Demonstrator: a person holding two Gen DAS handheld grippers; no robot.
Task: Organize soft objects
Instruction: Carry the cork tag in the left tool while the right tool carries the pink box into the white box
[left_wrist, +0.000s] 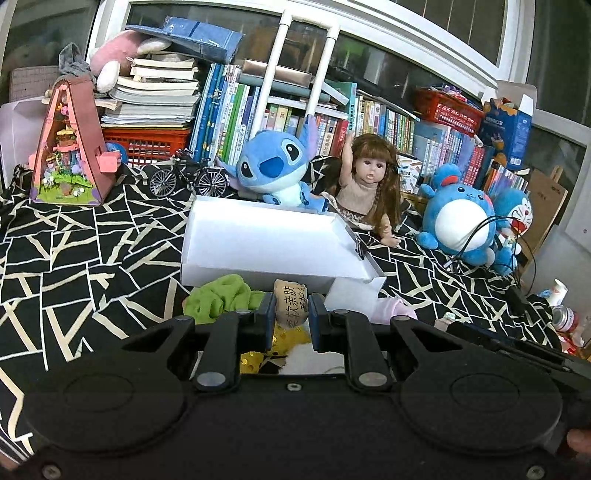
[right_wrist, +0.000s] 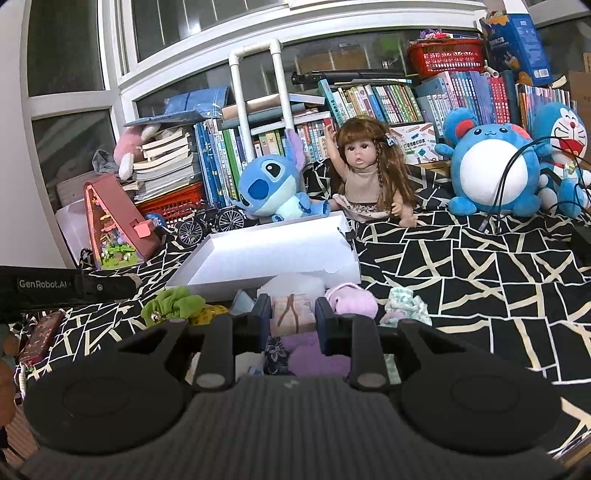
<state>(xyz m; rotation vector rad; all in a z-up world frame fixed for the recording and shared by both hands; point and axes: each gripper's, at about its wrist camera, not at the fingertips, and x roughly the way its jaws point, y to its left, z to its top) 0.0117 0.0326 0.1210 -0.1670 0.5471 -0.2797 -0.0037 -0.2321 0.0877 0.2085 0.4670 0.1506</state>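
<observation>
My left gripper (left_wrist: 291, 314) is shut on a small beige pouch with black characters (left_wrist: 291, 303), held above the patterned cloth. My right gripper (right_wrist: 291, 314) is shut on a folded beige and pink cloth item (right_wrist: 293, 314). Just beyond both stands an empty white box (left_wrist: 266, 240), also seen in the right wrist view as the white box (right_wrist: 273, 251). Loose soft items lie in front of it: a green scrunchie (left_wrist: 218, 299), a pink knit piece (right_wrist: 351, 301), a pale green patterned cloth (right_wrist: 404, 301) and a yellow fabric (left_wrist: 284, 341) under the left fingers.
Behind the box sit a blue Stitch plush (left_wrist: 275, 166), a doll (left_wrist: 369, 181), a round blue plush (left_wrist: 461, 214) and a Doraemon plush (right_wrist: 563, 155). A model bicycle (left_wrist: 188, 177), a pink miniature house (left_wrist: 70, 147) and rows of books (left_wrist: 369, 122) line the back. Black cables (right_wrist: 506, 184) hang at right.
</observation>
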